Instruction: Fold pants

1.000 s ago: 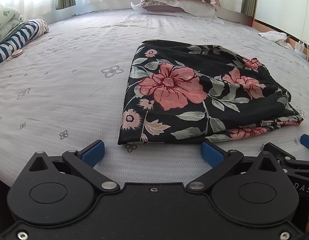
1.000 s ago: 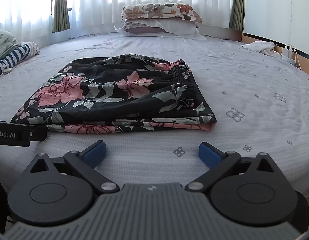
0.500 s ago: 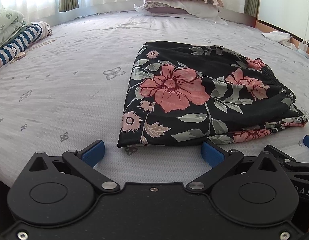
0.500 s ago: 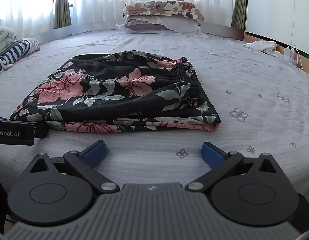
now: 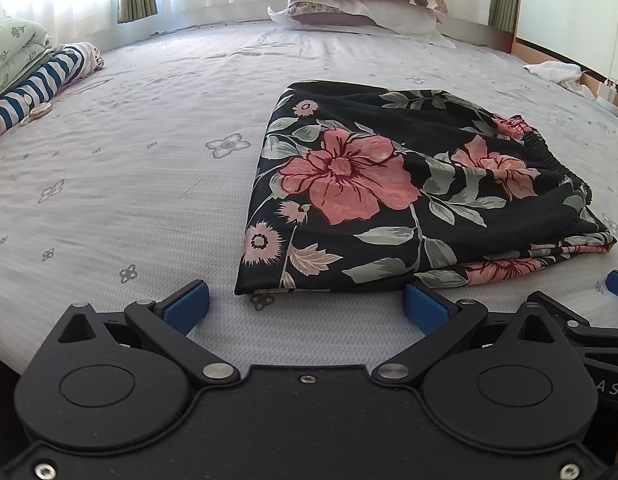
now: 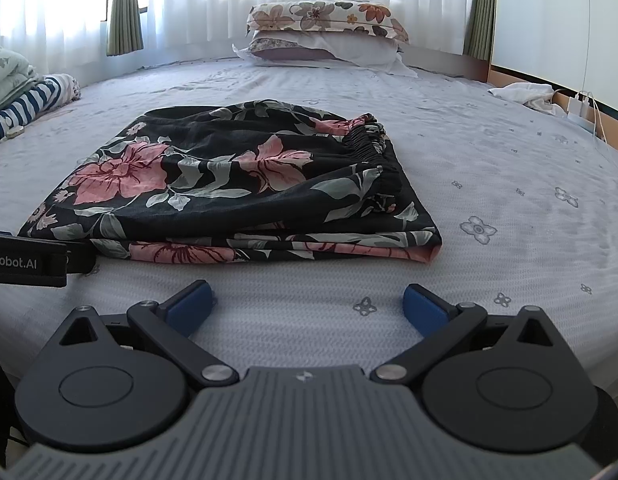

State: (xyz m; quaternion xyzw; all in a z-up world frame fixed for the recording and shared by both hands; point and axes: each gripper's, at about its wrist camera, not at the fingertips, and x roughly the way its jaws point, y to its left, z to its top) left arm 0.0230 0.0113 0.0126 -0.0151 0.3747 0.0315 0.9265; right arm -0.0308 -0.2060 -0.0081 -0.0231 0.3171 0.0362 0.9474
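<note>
The black pants with pink flowers (image 5: pixel 389 184) lie folded in a flat stack on the bed (image 5: pixel 129 168), elastic waistband at the right. They also show in the right wrist view (image 6: pixel 237 184). My left gripper (image 5: pixel 305 306) is open and empty, just short of the stack's near edge. My right gripper (image 6: pixel 307 304) is open and empty, a little back from the stack's near right corner. The left gripper's body shows at the left edge of the right wrist view (image 6: pixel 25 262).
Stacked pillows (image 6: pixel 325 36) lie at the head of the bed. Folded bedding and a striped cloth (image 5: pixel 33 76) sit at the far left. A white cloth (image 6: pixel 525 94) and a charger (image 6: pixel 581 108) lie at the right edge by the wall.
Both grippers have drawn back slightly from the folded pants. The pants have not moved, and both grippers stay open.
</note>
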